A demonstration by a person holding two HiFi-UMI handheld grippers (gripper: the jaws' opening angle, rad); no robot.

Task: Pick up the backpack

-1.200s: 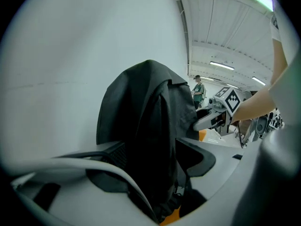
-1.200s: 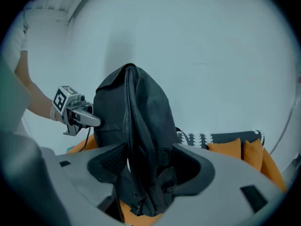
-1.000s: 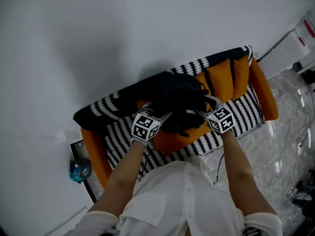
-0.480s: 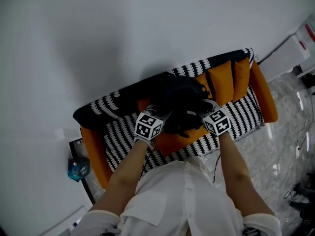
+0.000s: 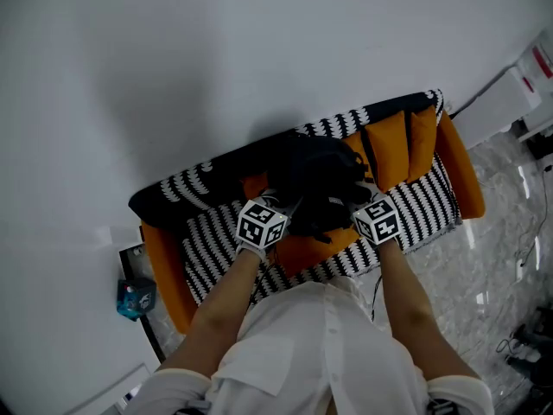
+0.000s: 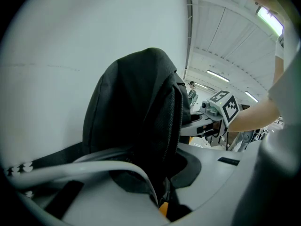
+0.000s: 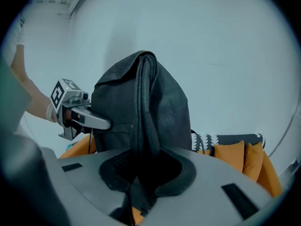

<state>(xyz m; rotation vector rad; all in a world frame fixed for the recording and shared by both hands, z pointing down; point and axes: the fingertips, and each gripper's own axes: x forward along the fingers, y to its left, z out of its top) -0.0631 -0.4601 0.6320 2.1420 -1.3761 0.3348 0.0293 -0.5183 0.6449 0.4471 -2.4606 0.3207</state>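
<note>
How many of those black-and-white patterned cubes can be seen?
2. The left cube sits at the backpack's left side, the right cube at its right. None seems hidden.

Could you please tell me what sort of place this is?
Probably a lounge corner in a larger hall: an orange sofa with a striped throw, a polished stone floor, strip lights overhead.

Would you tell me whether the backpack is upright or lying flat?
Upright: the backpack stands tall on the sofa in both gripper views.
</note>
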